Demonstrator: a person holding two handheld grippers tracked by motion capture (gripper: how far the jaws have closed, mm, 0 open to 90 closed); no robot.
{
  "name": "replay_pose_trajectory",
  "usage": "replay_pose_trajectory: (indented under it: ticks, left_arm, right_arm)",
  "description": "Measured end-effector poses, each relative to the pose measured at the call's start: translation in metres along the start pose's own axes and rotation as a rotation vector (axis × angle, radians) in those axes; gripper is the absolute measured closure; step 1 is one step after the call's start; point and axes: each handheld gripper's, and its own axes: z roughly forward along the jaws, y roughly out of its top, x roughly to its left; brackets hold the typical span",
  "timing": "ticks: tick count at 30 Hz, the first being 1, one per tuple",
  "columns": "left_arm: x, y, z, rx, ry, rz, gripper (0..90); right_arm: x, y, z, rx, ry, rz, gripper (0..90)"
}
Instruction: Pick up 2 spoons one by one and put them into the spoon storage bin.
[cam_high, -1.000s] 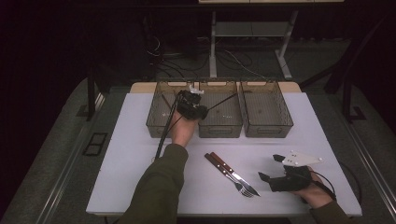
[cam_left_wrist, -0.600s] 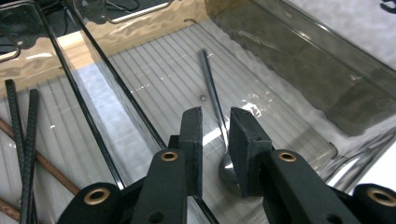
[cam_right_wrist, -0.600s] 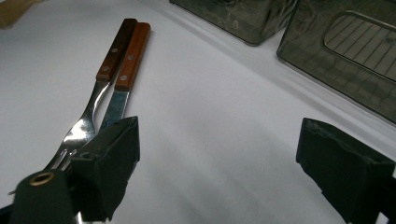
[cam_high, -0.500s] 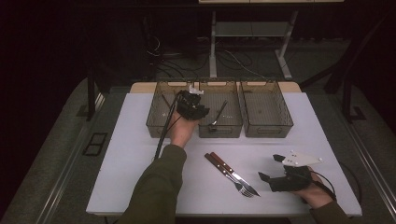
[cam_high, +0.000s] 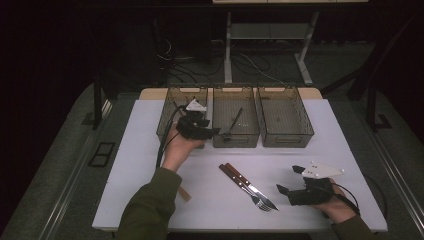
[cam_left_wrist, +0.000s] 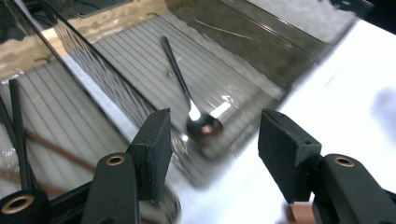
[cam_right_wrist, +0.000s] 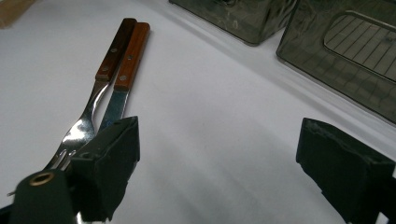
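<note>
Spoon (cam_left_wrist: 196, 109): lying flat in the middle bin (cam_high: 236, 143), bowl toward the near wall, handle slanting toward 1 o'clock; touched by nothing.
Left gripper (cam_high: 210, 132): at 10 o'clock on the table (cam_high: 150, 150), over the near wall between left bin (cam_high: 170, 107) and middle bin; jaws just been opening, now released, parted with nothing between the pads, spoon bowl lying beyond the gap.
Left bin contents: dark thin sticks and brownish handles, too blurred to name with any certainty.
Right gripper (cam_high: 289, 179): resting at 4 o'clock, jaws spread wide, holding nothing.
Fork (cam_right_wrist: 88, 114): on the table near 6 o'clock, wooden handle pointing to 11 o'clock, tines beside the right gripper's jaw.
Knife (cam_right_wrist: 122, 88): just beside the fork, parallel, handles touching.
Right bin (cam_high: 285, 142): at 1 o'clock, beside the middle bin.
</note>
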Motion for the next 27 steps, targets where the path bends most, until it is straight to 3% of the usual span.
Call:
replay_pose_trajectory:
  ticks: [2,6,14,19,27]
  left_arm:
    - [-0.001,-0.010,-0.010,0.001,0.004,0.006,45.0]
    - [-0.001,-0.032,-0.026,0.022,0.018,0.025,59.8]
    - [0.007,-0.066,-0.044,0.084,0.034,0.017,82.9]
    - [0.012,-0.085,-0.054,0.109,0.056,0.002,81.5]
    - [0.018,-0.110,-0.070,0.100,0.088,-0.032,72.4]
  right_arm:
    - [0.000,0.000,0.000,0.000,-0.001,-0.002,13.5]
    - [0.001,0.000,0.001,0.001,-0.003,-0.003,13.6]
    - [0.003,0.000,0.004,0.010,-0.002,-0.004,13.6]
    - [0.002,0.000,0.003,0.009,-0.004,-0.001,13.6]
    - [0.002,0.000,0.003,0.008,-0.002,-0.004,13.6]
